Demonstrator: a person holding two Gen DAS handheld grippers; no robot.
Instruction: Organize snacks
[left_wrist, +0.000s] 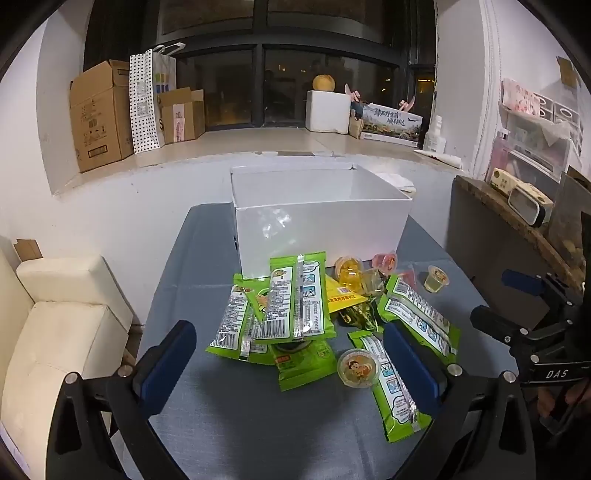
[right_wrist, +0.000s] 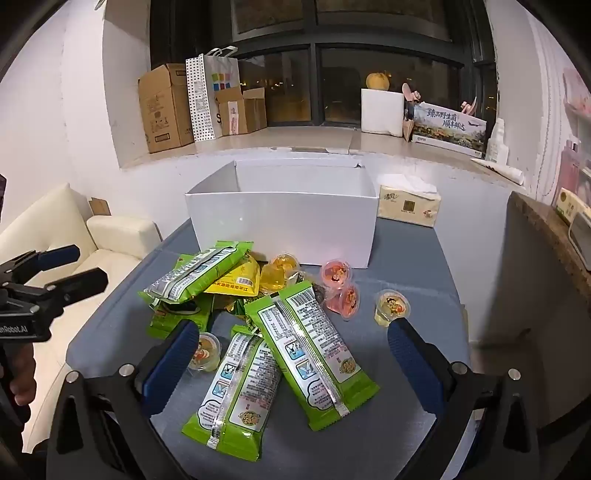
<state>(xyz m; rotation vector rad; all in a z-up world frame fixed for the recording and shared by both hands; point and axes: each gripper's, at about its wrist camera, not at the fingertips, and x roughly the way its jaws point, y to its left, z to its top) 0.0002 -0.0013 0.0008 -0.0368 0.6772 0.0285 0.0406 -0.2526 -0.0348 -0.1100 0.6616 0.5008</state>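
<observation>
An open white box (left_wrist: 321, 225) (right_wrist: 284, 229) stands at the far side of the grey table (left_wrist: 258, 417). In front of it lies a pile of green snack packets (left_wrist: 295, 299) (right_wrist: 310, 350), a yellow packet (right_wrist: 236, 282), and several jelly cups: yellow (left_wrist: 357, 367) (right_wrist: 391, 302) and red (right_wrist: 335, 273). My left gripper (left_wrist: 291, 356) is open and empty above the near packets. My right gripper (right_wrist: 291, 354) is open and empty over two green packets; it also shows at the right edge of the left wrist view (left_wrist: 517, 302).
A tissue pack (right_wrist: 408, 205) lies right of the box. A cream sofa (left_wrist: 62, 332) stands left of the table, a dark cabinet (left_wrist: 491, 240) right. Cardboard boxes (left_wrist: 99, 114) and a foam box (left_wrist: 327, 110) sit on the window ledge.
</observation>
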